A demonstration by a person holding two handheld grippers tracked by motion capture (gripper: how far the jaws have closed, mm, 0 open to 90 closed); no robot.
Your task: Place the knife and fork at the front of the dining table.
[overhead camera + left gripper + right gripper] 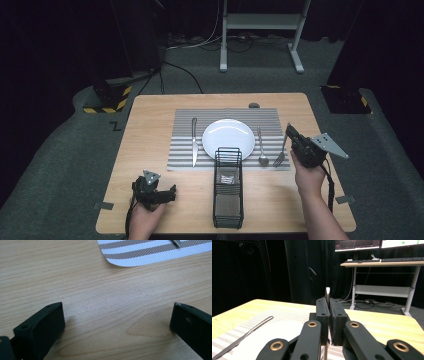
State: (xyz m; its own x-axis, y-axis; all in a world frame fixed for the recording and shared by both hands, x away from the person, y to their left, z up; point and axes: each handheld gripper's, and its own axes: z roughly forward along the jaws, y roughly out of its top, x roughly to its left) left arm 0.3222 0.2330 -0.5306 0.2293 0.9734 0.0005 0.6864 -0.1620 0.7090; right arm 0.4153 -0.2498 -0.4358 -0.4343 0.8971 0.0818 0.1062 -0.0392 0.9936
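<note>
Clenching the fork (pixel 281 152) by its handle, right hand-held gripper (pixel 290 133); tines clear, handle mostly hidden between jaws. Left hand-held gripper (pixel 172 192) released on table (pixel 150 130).

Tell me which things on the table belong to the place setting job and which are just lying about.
In the job: fork clamped in the right gripper, spoon, knife, plate, placemat, wire caddy.
Lying about: small dark thing at the table's far edge; left gripper, open and idle.
</note>
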